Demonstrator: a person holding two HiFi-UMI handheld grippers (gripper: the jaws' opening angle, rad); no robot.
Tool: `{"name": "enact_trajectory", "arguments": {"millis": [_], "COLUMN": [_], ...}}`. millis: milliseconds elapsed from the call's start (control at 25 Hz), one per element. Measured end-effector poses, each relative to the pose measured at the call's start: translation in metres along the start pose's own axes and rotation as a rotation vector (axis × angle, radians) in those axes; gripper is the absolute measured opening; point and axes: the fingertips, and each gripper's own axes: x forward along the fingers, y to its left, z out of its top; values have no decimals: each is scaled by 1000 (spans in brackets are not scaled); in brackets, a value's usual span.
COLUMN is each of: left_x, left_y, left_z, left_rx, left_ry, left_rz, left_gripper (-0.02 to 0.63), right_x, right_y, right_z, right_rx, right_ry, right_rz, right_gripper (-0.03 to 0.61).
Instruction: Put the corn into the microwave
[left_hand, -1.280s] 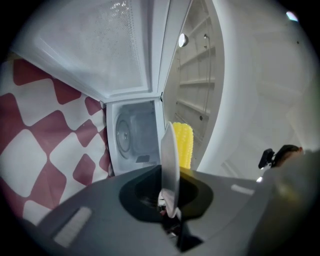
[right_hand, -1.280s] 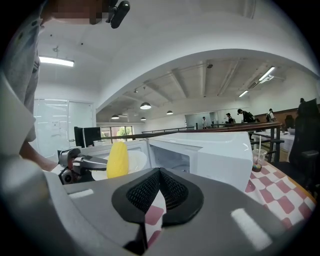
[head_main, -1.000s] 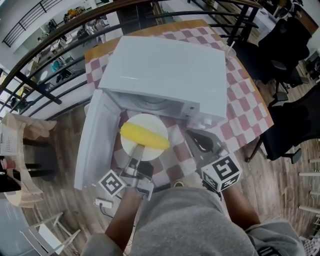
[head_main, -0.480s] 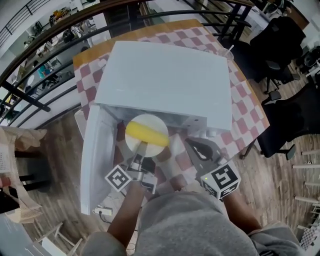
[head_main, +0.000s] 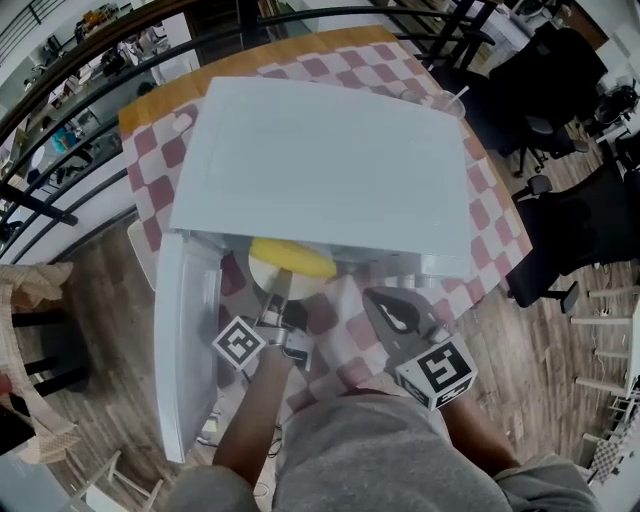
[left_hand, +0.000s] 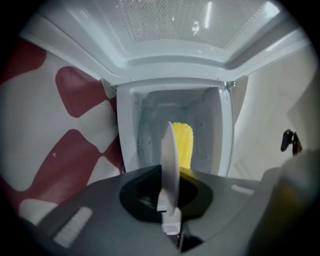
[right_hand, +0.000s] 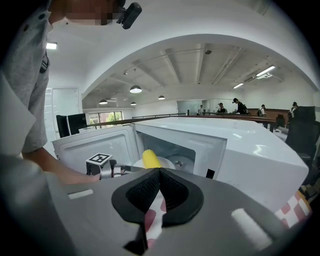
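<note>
Left hand-held gripper (head_main: 279, 292) was clamped narrow on rim of plate (head_main: 308, 287). Corn (head_main: 292, 258) lay on plate just ahead of its jaws, at mouth of microwave (head_main: 320, 160).

Judged: insertion nearly done. Left to do: push plate fully in, release.

Door (head_main: 185, 340) stood open at its left, and nothing blocked cavity. Right hand-held gripper (head_main: 392, 310) was closed, empty, off to right above checkered counter (head_main: 480, 210).

A red-and-white checked cloth (head_main: 487, 195) covers the surface; black office chairs (head_main: 560, 235) stand beside it (on the right) on the wood-plank floor (head_main: 100, 300).
</note>
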Motion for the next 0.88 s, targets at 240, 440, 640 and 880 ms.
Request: {"name": "enact_trajectory", "arguments": {"millis": [240, 440, 640, 880], "left_x": [20, 28, 29, 30], "left_y": [14, 22, 29, 37], "left_z": [10, 11, 12, 11], "left_rx": [-10, -5, -10, -33], "left_ry": [-15, -7, -25, -30], "left_rz": [7, 29, 64, 91], "left_gripper": [16, 17, 17, 17], "right_x": [3, 2, -2, -5], "right_y": [-3, -6, -9, -11], "right_z": [-9, -12, -10, -11], "right_rx": [20, 16, 14, 14], "right_ry": [23, 26, 29, 25], "right_rz": [-4, -9, -16, -15], "right_gripper": [-2, -2, -2, -2]}}
